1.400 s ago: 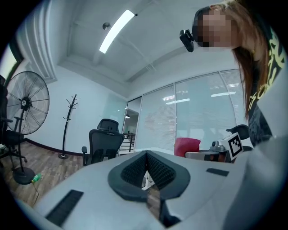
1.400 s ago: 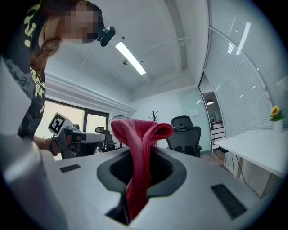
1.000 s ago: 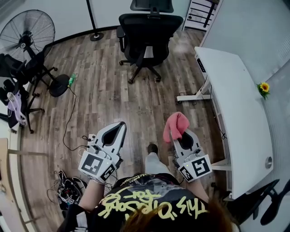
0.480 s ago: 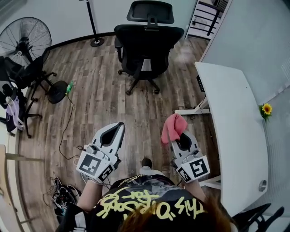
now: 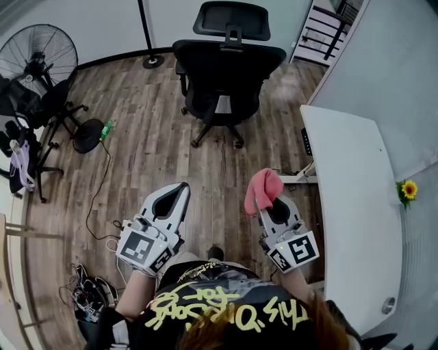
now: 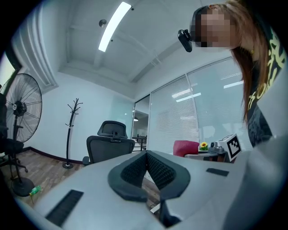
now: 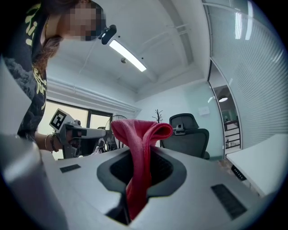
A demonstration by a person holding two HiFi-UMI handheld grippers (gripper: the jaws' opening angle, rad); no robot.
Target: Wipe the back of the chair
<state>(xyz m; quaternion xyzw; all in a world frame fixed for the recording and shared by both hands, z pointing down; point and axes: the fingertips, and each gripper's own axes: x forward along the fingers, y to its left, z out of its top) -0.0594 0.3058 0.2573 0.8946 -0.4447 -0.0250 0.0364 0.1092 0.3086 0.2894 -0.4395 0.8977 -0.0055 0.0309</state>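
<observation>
- Straight ahead of both grippers, well apart across bare wood floor, stands the black office chair; no contact yet.
- Chair back stands upright with the headrest on top, and its top edge runs left-right across the head view. The side with the headrest bracket looks to face the person, so this is probably the back to be wiped.
- Right gripper is clamped on a pink cloth; a fold sticks up above the jaws and the rest hangs down between them.
- Left gripper has its jaws together, nothing between them.
- Right gripper sits slightly nearer the chair's centre line than the left, and it carries the cloth, so it is likely the wiping arm. The next move looks like a forward approach, then strokes along the back.
- White desk is close on the right, with a small sunflower on it.
- Writing: yellow lettering on the person's black shirt, upside down, not readable with confidence. Black-and-white square markers on both gripper cubes. No brand visible on the chair.
</observation>
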